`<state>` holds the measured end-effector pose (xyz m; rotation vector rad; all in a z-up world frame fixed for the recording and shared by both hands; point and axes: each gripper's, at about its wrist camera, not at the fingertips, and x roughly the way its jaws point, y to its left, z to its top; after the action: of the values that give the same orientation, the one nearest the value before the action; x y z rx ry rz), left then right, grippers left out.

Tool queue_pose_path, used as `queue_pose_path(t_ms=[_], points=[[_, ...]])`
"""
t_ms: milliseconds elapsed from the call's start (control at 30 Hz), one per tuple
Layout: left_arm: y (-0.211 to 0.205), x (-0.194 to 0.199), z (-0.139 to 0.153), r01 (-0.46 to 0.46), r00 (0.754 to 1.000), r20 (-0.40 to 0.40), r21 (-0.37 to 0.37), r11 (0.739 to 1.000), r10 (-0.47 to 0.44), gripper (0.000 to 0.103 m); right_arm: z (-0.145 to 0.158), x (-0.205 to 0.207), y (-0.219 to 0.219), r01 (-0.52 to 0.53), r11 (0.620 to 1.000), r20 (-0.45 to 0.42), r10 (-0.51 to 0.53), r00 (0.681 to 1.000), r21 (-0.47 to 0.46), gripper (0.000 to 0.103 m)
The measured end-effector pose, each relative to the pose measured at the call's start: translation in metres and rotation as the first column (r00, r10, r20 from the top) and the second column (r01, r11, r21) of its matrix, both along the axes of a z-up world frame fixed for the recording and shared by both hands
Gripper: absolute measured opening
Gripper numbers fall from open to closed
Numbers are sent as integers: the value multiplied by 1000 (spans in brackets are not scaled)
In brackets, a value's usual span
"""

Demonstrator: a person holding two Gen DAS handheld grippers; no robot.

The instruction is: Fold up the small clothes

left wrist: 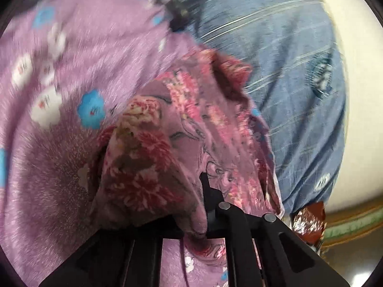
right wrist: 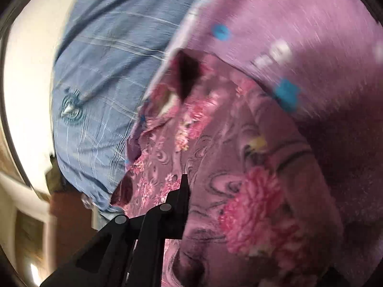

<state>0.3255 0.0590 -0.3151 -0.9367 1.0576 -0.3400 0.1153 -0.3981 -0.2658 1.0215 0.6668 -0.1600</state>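
Floral garment [left wrist: 167, 143] runs away toward the upper right from the left gripper [left wrist: 205, 215] and toward the upper left from the right gripper [right wrist: 184, 215], each gripper's fingers pinching its near edge.

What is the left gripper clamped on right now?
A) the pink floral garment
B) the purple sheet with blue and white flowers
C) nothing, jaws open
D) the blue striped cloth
A: in the left wrist view the left gripper is shut on a fold of the pink floral garment, which bunches up over the purple sheet; the blue striped cloth lies beyond, untouched.
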Motion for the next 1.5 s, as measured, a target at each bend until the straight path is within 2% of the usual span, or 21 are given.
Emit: queue_pose_path(t_ms=[100, 200, 300, 367, 400, 433, 467, 500, 567, 600, 700, 800, 933, 1000, 1033, 1100, 1167, 1233, 1300, 1400, 1500], points=[[8, -25, 33, 31, 995, 93, 63, 998, -37, 6, 35, -16, 19, -32, 991, 59, 40, 997, -129, 9], [27, -56, 59, 40, 989, 144, 54, 998, -47, 6, 57, -45, 32, -60, 983, 79, 75, 994, -175, 9], [47, -104, 72, 65, 977, 194, 107, 992, -85, 6, 74, -80, 41, -111, 973, 65, 126, 990, -200, 10], [47, -131, 59, 100, 976, 174, 187, 977, -133, 12, 70, -94, 43, -157, 962, -8, 159, 987, -224, 13], [42, -133, 49, 118, 979, 136, 223, 968, -151, 16, 64, -96, 43, -178, 957, -84, 163, 983, -230, 20], [34, -131, 32, 143, 986, 47, 243, 960, -158, 21, 53, -96, 40, -190, 956, -191, 149, 970, -224, 26], [36, -129, 17, 156, 988, -28, 204, 966, -154, 24, 43, -98, 35, -182, 964, -272, 126, 954, -194, 36], [42, -130, 10, 136, 990, -51, 131, 982, -130, 26, 36, -104, 27, -151, 978, -326, 97, 940, -145, 36], [51, -132, 21, 143, 990, -40, 126, 982, -139, 26, 40, -120, 11, -87, 989, -320, 46, 946, -116, 38], [53, -135, 27, 148, 989, -25, 145, 978, -146, 26, 51, -128, 4, -52, 986, -310, 1, 951, -158, 43], [56, -154, 60, 134, 986, 80, 162, 978, -148, 26, 84, -137, -8, -4, 954, -263, -78, 962, -300, 44], [54, -173, 87, 92, 973, 182, 253, 963, -141, 26, 91, -107, -1, -115, 938, -252, 31, 967, -328, 43], [59, -200, 104, -21, 961, 269, 310, 951, -66, 28, 56, -34, 28, -309, 889, -352, 185, 918, -339, 38], [57, -206, 102, -55, 964, 264, 335, 941, -38, 28, 36, 7, 28, -363, 850, -428, 185, 884, -381, 35], [57, -209, 100, -61, 967, 253, 338, 939, -28, 28, 31, 25, 22, -361, 833, -440, 162, 883, -419, 35], [58, -210, 97, -78, 971, 237, 366, 927, -12, 28, 36, 66, -1, -310, 802, -376, 117, 919, -510, 33], [51, -202, 95, -93, 975, 220, 390, 916, 5, 28, 51, 90, -27, -191, 787, -290, 16, 957, -587, 32], [51, -203, 98, -113, 977, 211, 413, 904, 26, 28, 68, 93, -46, -86, 812, -217, -51, 975, -578, 37], [50, -202, 100, -117, 978, 205, 432, 894, 29, 28, 82, 85, -45, -74, 836, -157, -15, 988, -544, 37], [48, -200, 97, -104, 982, 187, 451, 886, 20, 29, 85, 66, -7, -197, 811, -158, 131, 979, -551, 37], [52, -206, 89, -81, 992, 127, 458, 885, 25, 32, 71, 44, 33, -322, 815, -194, 259, 946, -482, 37]])
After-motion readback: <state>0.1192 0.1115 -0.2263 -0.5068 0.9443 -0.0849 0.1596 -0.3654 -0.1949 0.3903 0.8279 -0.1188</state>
